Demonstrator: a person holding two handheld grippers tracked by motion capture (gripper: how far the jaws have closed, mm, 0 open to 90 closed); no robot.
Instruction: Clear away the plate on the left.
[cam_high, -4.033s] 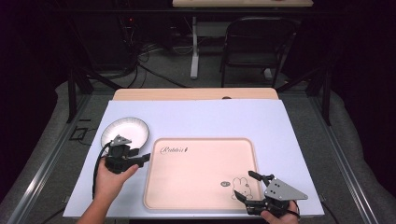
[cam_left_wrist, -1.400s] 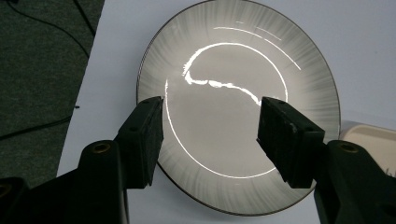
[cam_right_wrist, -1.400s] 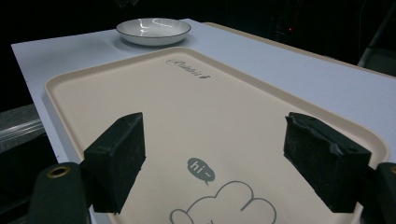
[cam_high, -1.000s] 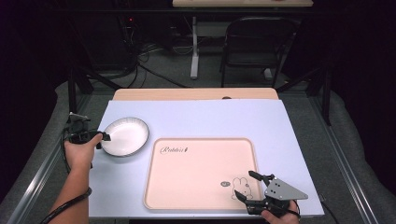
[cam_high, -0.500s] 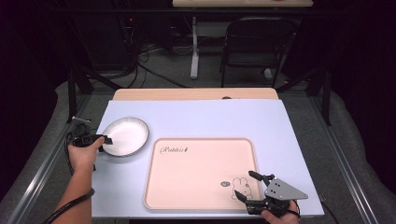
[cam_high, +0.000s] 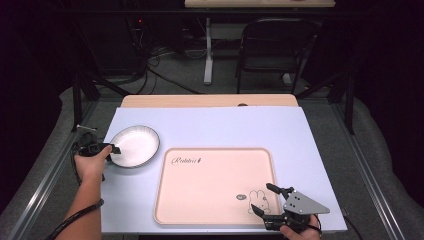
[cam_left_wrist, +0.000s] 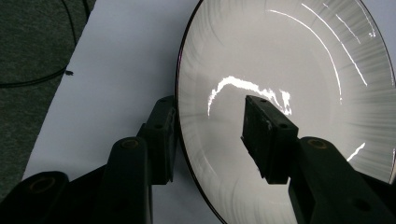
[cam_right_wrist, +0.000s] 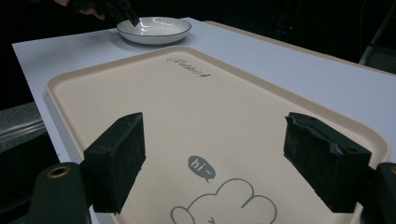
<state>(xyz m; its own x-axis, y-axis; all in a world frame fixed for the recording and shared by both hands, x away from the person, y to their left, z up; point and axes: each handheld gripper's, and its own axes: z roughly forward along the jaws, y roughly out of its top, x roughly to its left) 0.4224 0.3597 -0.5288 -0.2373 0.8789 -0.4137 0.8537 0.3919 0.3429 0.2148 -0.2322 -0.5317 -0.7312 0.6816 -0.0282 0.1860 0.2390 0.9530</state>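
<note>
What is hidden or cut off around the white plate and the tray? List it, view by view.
- Left gripper view: plate far rim, cut by the frame edges.
- Left gripper view: left gripper straddles the rim; pad contact unclear.
- Right gripper view: tray rabbit drawing, cut by the bottom edge.

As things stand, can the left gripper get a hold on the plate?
Probably yes. The left gripper has been closing, its fingers straddling the plate rim, one outside, one inside, not yet pressing; nothing blocks it.
</note>
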